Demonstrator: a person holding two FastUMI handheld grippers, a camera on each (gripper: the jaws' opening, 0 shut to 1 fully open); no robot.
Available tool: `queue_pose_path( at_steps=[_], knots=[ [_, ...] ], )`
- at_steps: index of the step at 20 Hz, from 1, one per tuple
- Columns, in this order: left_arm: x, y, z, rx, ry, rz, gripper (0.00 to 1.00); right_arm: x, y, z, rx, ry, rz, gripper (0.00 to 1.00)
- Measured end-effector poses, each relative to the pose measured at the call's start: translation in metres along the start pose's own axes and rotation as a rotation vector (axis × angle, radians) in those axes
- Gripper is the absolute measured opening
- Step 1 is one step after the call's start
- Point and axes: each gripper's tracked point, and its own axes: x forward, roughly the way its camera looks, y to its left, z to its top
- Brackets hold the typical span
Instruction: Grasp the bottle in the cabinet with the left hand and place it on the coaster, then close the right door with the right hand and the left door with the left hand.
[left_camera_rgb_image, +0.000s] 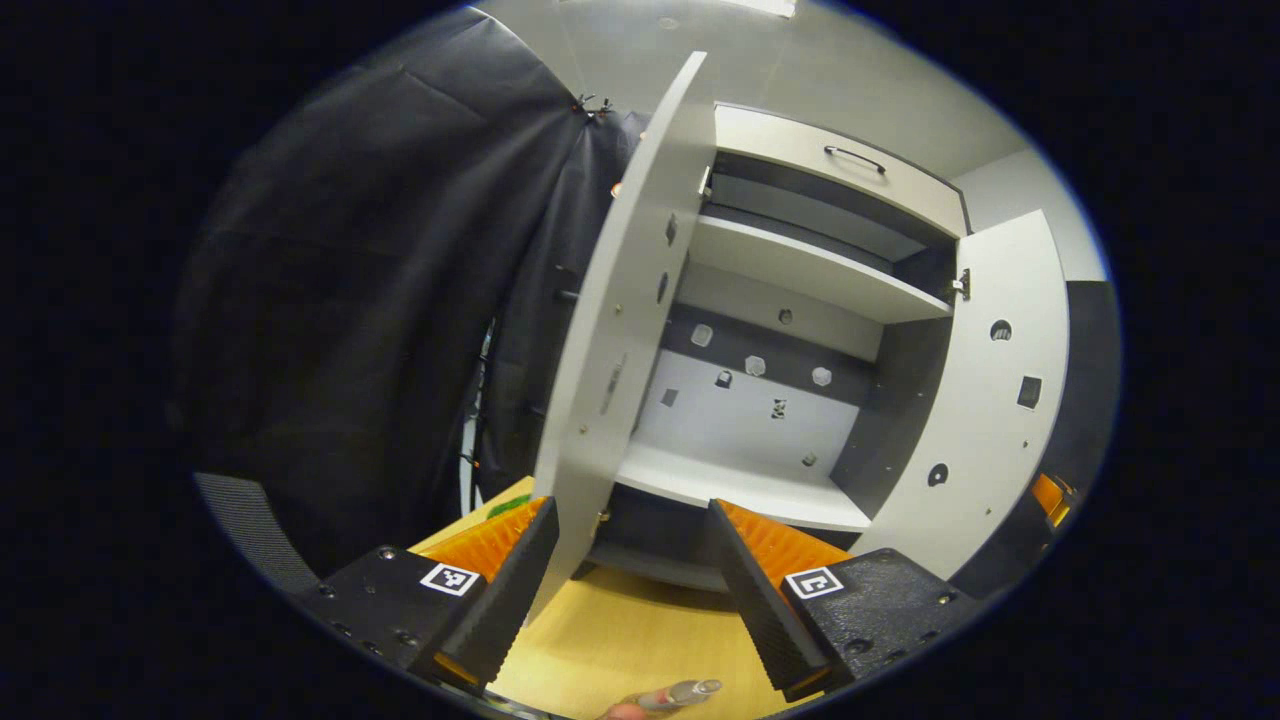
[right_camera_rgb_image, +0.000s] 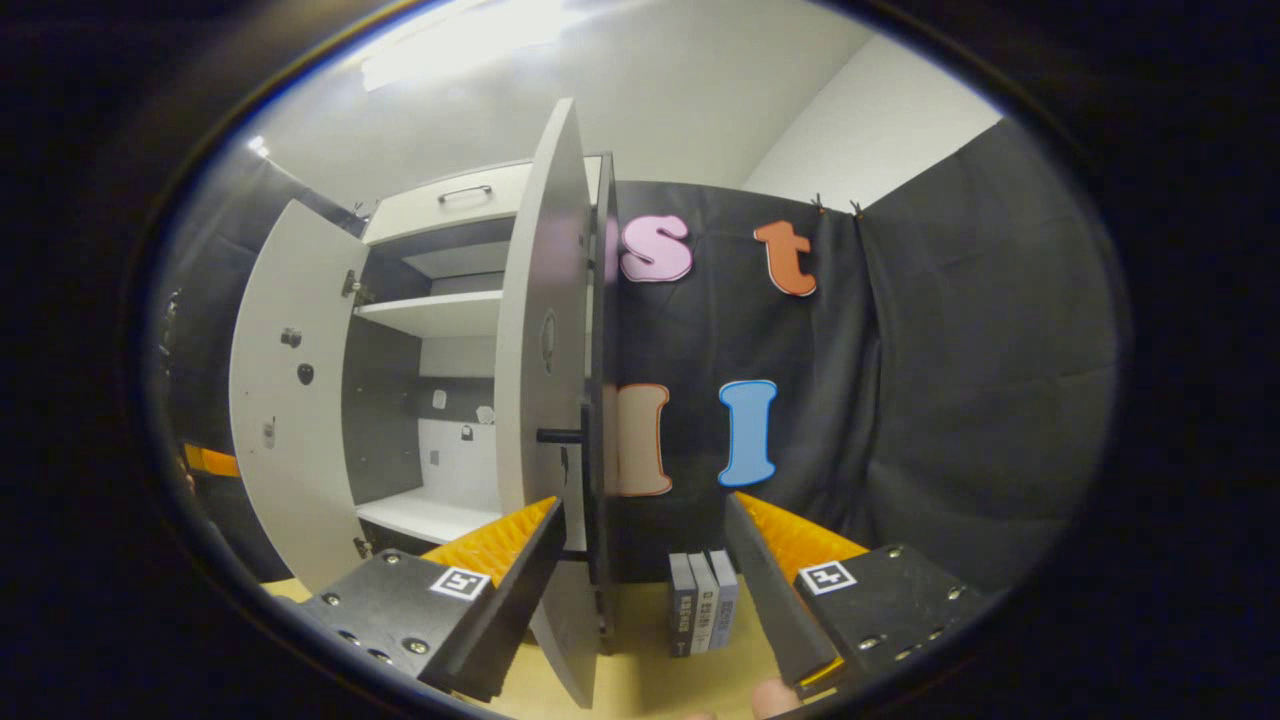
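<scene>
Left gripper view shows the left hand-held gripper (left_camera_rgb_image: 630, 570) wide open and holding nothing, with the edge of the cabinet's left door (left_camera_rgb_image: 610, 330) standing between its fingers, close against one of them. Right gripper view shows the right hand-held gripper (right_camera_rgb_image: 640, 580) likewise wide open and empty, the edge of the right door (right_camera_rgb_image: 545, 340) rising between its fingers. Both doors stand open. The cabinet (left_camera_rgb_image: 770, 400) has a lower shelf (left_camera_rgb_image: 740, 485) and an upper shelf (left_camera_rgb_image: 800, 265); both look bare, and no bottle can be seen on either, so the bottle appears already removed, though neither it nor the coaster can be located from here. A drawer front with a handle (left_camera_rgb_image: 855, 155) sits closed above. Judged step: closing the doors, right one first. To do this well, the right hand-held gripper should press a finger flat against the outer face near the free edge, by the dark knob (right_camera_rgb_image: 560, 436), and swing it steadily on its hinge without pinching the panel. A few books (right_camera_rgb_image: 702, 600) stand on the tabletop (right_camera_rgb_image: 650, 680) just beside that door, outside its closing arc.
</scene>
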Motion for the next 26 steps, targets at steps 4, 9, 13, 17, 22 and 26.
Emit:
queue_pose_path(
  at_steps=[4,9,13,17,22,26],
  knots=[
    [-0.016,0.033,0.013,0.027,-0.031,0.080,0.95,0.010,0.004,0.005,-0.009,-0.018,0.004,0.96],
    [-0.022,0.054,0.016,0.046,-0.042,0.132,0.95,0.019,0.012,0.008,-0.020,-0.022,0.007,0.96],
    [-0.018,0.058,0.018,0.053,-0.041,0.129,0.95,0.023,0.010,0.009,-0.009,-0.016,0.002,0.96],
    [-0.010,0.062,0.020,0.060,-0.044,0.136,0.95,0.024,0.014,0.010,-0.012,-0.023,0.010,0.96],
    [0.001,0.064,0.025,0.071,-0.055,0.126,0.95,0.022,0.021,0.013,-0.054,-0.041,-0.004,0.96],
    [0.006,0.068,0.030,0.072,-0.073,0.125,0.95,0.023,0.032,0.011,-0.041,-0.032,0.015,0.95]
  ],
)
